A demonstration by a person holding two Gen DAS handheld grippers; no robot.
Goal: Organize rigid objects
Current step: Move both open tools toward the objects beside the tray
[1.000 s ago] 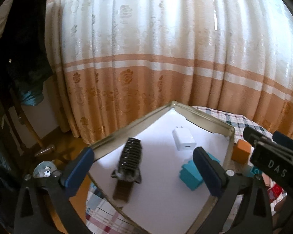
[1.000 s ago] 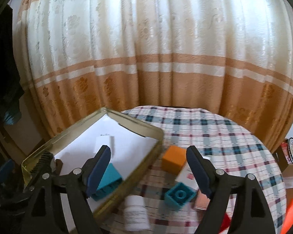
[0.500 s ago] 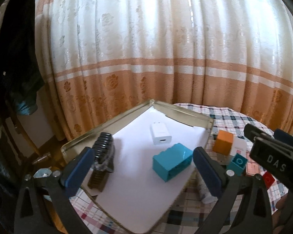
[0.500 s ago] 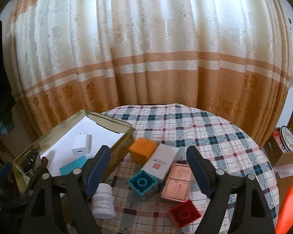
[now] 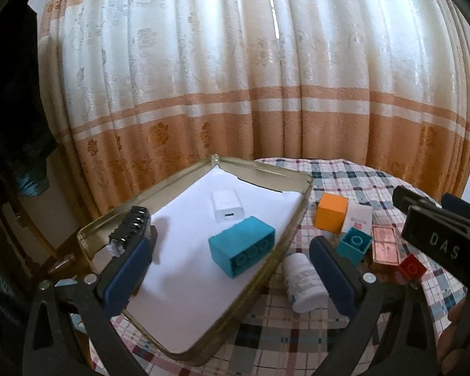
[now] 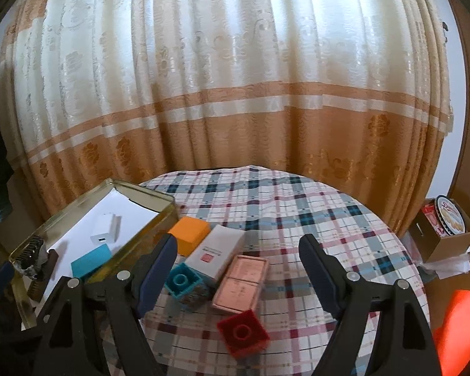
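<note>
Left wrist view, items catalogued: metal tin (image 5: 300, 216) lined with white paper, holding one white charger (image 5: 227, 204), one long teal brick (image 5: 242, 249) lying on its side, and one dark ribbed piece (image 5: 129, 230) at the near-left wall (identity unclear). Left gripper (image 5: 227, 274): jaws spread wide, nothing between them, poised above the tin's near end. Right wrist view, items outside the tin, on the checked tablecloth (image 6: 313, 206): orange cube (image 6: 189, 233), white carton (image 6: 217, 252), pink flat box (image 6: 241, 283), small teal brick (image 6: 183, 283), red brick (image 6: 242, 335); a white bottle (image 5: 304, 282) lies just beside the tin, seen only in the left view. Right gripper (image 6: 236, 277): jaws spread, empty, framing the cluster of loose pieces. Step in hand, by judgement: between placements, selecting the next loose object. Next move calls for lowering the right gripper squarely over one piece, likely the pink box or small teal brick, without catching its touching neighbours.
</note>
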